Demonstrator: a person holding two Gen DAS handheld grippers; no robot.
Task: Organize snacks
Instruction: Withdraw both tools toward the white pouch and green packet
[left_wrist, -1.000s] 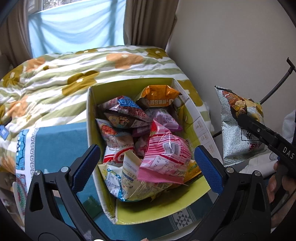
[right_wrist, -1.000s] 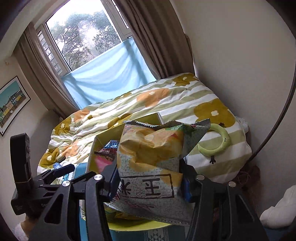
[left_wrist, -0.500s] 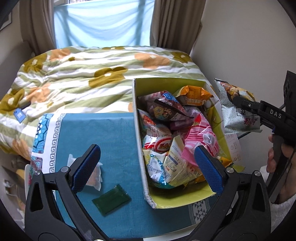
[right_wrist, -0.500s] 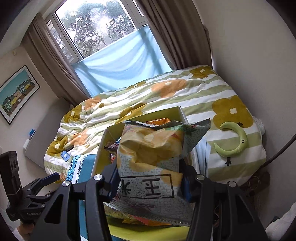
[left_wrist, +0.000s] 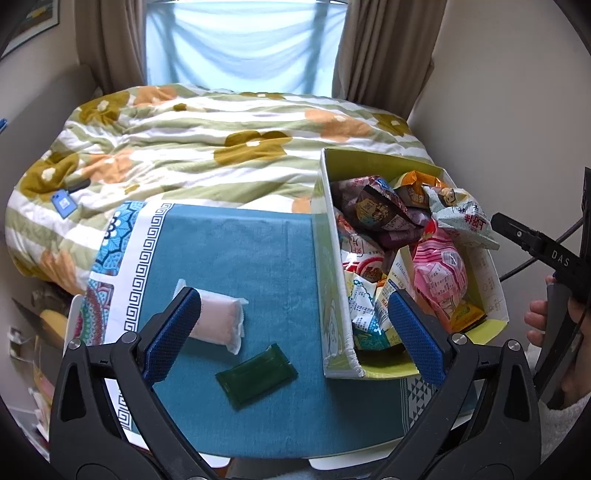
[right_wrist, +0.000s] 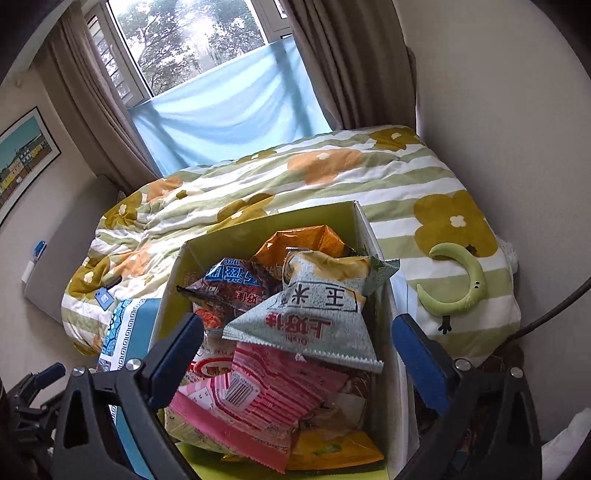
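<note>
Left tongs (left_wrist: 293, 325): jaws spread wide, gripping nothing, hanging over the teal cloth (left_wrist: 240, 258). Just ahead of the left blue pad lies a pale pink pillow packet (left_wrist: 218, 319), its near corner hidden behind the pad; between the pads, nearer the camera, a flat dark green sachet (left_wrist: 256, 374) lies on the cloth, apart from the packet. Right tongs (right_wrist: 297, 354): jaws wide apart, holding nothing, poised over the yellow-green carton (right_wrist: 266, 221). Directly ahead between the pads, the grey-green snack bag (right_wrist: 314, 314) rests on top of the pile in the carton, tilted, printed with large black characters and red lettering, crimped edges, touching neither pad. Under it: a pink striped packet (right_wrist: 258, 402) with barcode, a dark blue-and-red packet (right_wrist: 236, 284), an orange packet (right_wrist: 306, 240) at the far wall. Lower items are mostly buried; their labels cannot be made out. Beyond the carton, a floral striped duvet (right_wrist: 332, 177); right of the tongs, a green crescent toy (right_wrist: 461, 288).
</note>
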